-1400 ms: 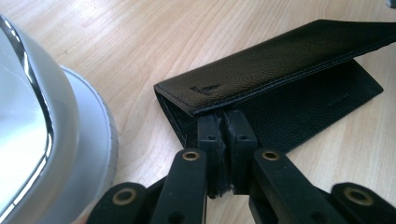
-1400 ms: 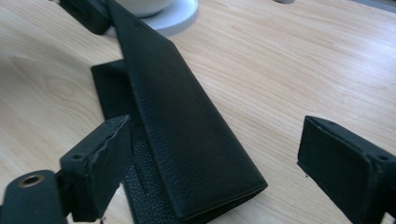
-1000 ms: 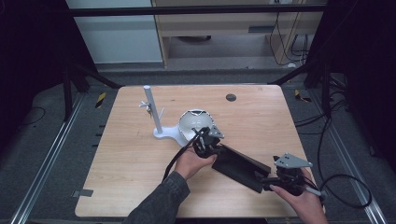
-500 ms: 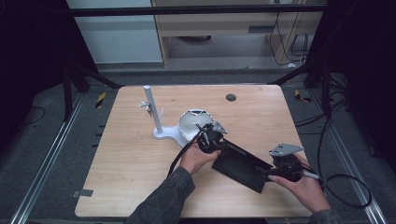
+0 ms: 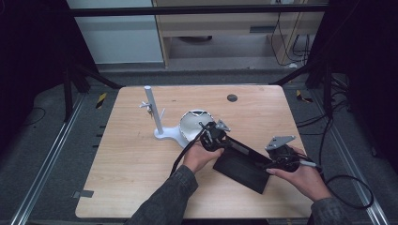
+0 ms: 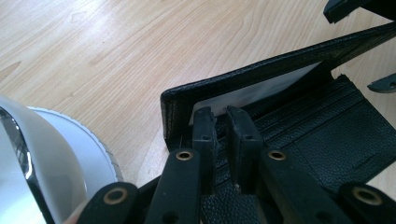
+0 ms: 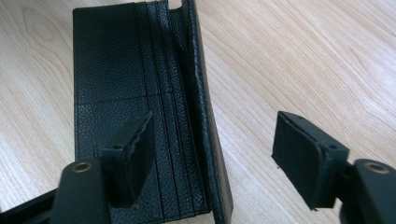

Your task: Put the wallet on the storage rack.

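Wallet [image 5: 244,164] edge pinched by left hand-held gripper [image 6: 222,122]; right hand-held gripper [image 7: 219,154], closing, straddles the raised flap untouched.

The wallet [image 7: 140,107] is black, pebble-grained leather with a pale lining — the table [image 5: 126,164] under it is light wood with a wavy grain. The stand [image 5: 157,119] is white; both grippers' jaws are matt black.

My left gripper [image 6: 223,122] is clamped on the near edge of the open black wallet [image 6: 327,126], its raised flap beyond; the white stand base [image 6: 56,158] sits just left of the wallet.
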{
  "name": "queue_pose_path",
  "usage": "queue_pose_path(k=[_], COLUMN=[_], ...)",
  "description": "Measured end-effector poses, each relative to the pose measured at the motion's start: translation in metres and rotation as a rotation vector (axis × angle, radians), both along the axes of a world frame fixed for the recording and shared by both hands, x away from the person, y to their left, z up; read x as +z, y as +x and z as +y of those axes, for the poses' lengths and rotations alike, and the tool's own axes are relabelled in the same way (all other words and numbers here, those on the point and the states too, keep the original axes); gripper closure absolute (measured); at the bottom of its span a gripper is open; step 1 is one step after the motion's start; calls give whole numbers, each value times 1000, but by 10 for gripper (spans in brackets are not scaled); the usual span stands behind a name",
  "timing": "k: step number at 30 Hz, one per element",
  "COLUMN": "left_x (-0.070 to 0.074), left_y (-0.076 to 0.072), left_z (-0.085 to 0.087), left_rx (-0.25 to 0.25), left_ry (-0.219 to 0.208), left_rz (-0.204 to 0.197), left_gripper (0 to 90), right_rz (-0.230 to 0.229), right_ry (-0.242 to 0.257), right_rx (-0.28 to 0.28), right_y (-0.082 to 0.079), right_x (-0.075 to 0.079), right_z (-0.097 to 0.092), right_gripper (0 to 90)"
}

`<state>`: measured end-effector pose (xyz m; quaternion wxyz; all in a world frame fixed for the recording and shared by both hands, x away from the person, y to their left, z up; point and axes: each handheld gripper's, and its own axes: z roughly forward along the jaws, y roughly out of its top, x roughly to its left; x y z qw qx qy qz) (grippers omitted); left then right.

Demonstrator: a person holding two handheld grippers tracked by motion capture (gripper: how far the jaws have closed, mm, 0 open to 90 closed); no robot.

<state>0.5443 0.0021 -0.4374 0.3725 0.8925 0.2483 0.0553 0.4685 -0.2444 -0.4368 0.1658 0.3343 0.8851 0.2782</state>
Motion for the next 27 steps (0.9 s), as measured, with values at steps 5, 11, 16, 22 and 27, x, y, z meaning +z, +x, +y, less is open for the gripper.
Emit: queue_pose_path(k=[5, 11, 16, 22, 27], left_x=[0, -1, -1, -1, -1], left_y=[0, 0, 1, 2, 2], left_z=[-2, -2, -2, -1, -1], left_rx=[-1, -1, -2, 3, 4], left_ry=[1, 0, -4, -4, -8], left_rz=[0, 1, 0, 2, 2], left_gripper=[820, 813, 811, 808, 806], right_rz=[22, 46, 71, 91, 102], right_ry=[-25, -52, -87, -124, -136], right_rx=[31, 46, 59, 66, 77], right_y=[6, 13, 18, 23, 25], right_x=[-1, -2, -2, -1, 0], right_z=[3, 6, 7, 11, 15], right_gripper=[374, 442, 483, 532, 562])
